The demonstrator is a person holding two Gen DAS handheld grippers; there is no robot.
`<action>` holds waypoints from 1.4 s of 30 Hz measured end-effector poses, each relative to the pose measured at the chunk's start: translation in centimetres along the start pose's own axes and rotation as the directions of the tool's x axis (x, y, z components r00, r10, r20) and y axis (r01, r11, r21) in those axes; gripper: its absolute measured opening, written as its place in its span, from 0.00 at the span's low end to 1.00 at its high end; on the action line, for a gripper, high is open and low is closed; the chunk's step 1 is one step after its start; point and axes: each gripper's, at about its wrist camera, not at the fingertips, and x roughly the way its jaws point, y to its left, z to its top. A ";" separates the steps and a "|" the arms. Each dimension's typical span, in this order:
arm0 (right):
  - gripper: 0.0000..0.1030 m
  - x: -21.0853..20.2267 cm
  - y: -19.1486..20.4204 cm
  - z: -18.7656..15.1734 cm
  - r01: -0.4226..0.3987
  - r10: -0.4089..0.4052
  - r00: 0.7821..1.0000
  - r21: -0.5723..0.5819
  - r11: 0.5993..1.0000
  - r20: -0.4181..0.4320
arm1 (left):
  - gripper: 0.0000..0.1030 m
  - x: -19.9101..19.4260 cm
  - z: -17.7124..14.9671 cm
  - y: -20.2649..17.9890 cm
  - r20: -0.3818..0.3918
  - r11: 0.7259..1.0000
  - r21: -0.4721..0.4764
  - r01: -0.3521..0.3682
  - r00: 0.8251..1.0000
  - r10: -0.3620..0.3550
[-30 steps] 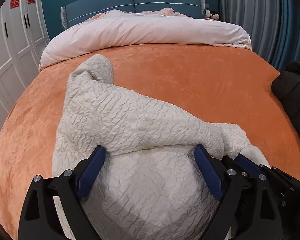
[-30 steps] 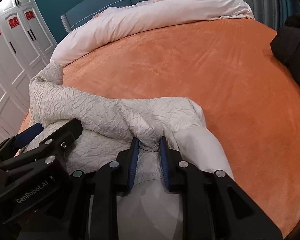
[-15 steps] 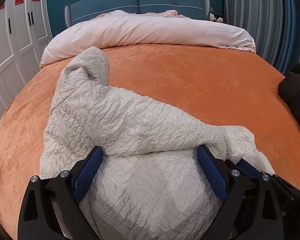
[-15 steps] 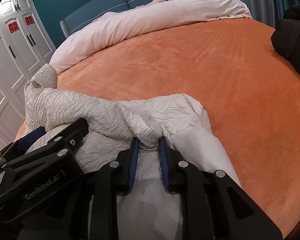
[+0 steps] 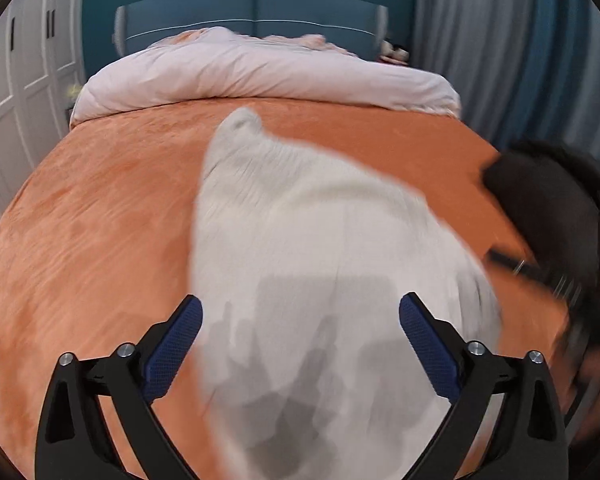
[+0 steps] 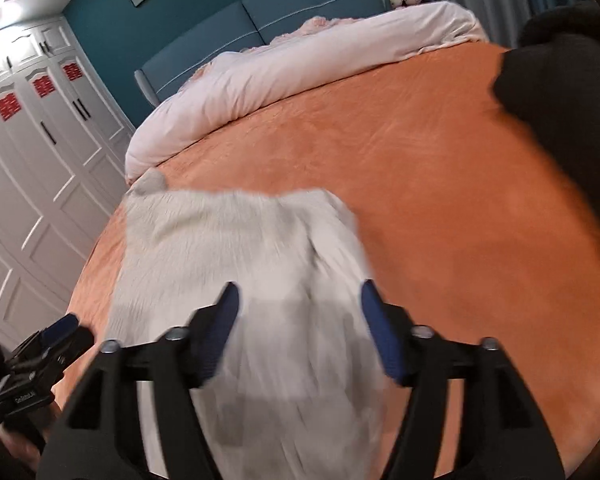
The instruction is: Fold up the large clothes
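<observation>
Cream garment (image 5: 300, 240) lies blurred on orange bedspread (image 5: 99, 220).

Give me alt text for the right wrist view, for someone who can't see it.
The right gripper, jaws just opened, hangs over a cream crinkled garment on an orange bedspread; nothing is pinched. A rolled pale pink duvet lies below a teal headboard, a dark garment sits right, and the left gripper shows at lower left. The picture is motion-blurred.
</observation>
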 end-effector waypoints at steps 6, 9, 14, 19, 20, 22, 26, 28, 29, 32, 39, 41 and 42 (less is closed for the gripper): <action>0.66 -0.4 -2.7 -6.9 -0.014 0.049 0.980 0.178 0.984 -0.193 | 0.95 -1.5 -9.9 0.4 -0.152 0.996 0.082 -0.023 0.988 0.035; 0.57 1.0 -1.2 -7.5 -0.013 0.048 0.979 0.174 0.985 -0.200 | 0.95 -0.6 -10.6 0.0 -0.148 0.998 0.053 -0.023 0.989 0.031; 0.02 -1.9 1.2 -5.8 -0.028 0.045 0.991 0.140 0.990 -0.123 | 0.57 0.3 -9.5 0.6 -0.201 1.000 0.014 0.028 0.979 -0.025; 0.00 -7.1 0.4 -7.2 -0.061 0.070 0.995 0.112 0.992 -0.076 | 0.38 -1.9 -9.9 0.5 -0.196 0.999 0.025 0.039 0.980 -0.034; 0.00 -5.8 0.0 -8.2 -0.013 0.024 0.992 0.088 0.996 -0.125 | 0.38 -1.7 -10.3 0.1 -0.199 0.999 0.050 0.016 0.980 -0.006; 0.00 -2.3 -1.8 -11.1 0.041 -0.015 0.971 0.105 0.994 -0.240 | 0.38 -1.3 -10.6 -0.4 -0.212 0.999 0.054 -0.002 0.977 0.013; 0.01 -0.5 -1.6 -12.4 0.111 -0.085 0.957 0.080 0.991 -0.277 | 0.38 -1.8 -10.1 -1.7 -0.217 0.995 0.091 -0.051 0.974 0.070; 0.02 -0.5 -0.7 -12.2 0.127 -0.116 0.954 0.020 0.992 -0.278 | 0.38 -2.1 -10.0 -1.5 -0.231 0.996 0.068 -0.065 0.970 0.079; 0.02 -0.6 -0.7 -12.2 0.127 -0.118 0.954 0.013 0.992 -0.276 | 0.38 -2.3 -9.9 -1.4 -0.233 0.996 0.052 -0.066 0.969 0.076; 0.06 -1.7 -0.9 -12.6 0.117 -0.099 0.960 0.055 0.992 -0.261 | 0.38 -3.1 -9.5 -1.3 -0.229 0.997 0.032 -0.074 0.970 0.080; 0.19 -6.3 -1.0 -10.4 0.077 -0.059 0.989 0.131 0.988 -0.134 | 0.55 -6.2 -7.2 -2.0 -0.141 0.995 0.031 -0.097 0.985 0.101; 0.31 -6.3 -0.3 -8.2 0.047 -0.036 0.994 0.113 0.992 -0.101 | 0.59 -6.6 -5.9 -2.3 -0.111 0.994 0.025 -0.108 0.988 0.110; 0.43 -6.3 0.1 -7.0 0.038 -0.030 0.996 0.103 0.994 -0.084 | 0.59 -6.6 -5.4 -2.3 -0.100 0.993 0.030 -0.112 0.988 0.115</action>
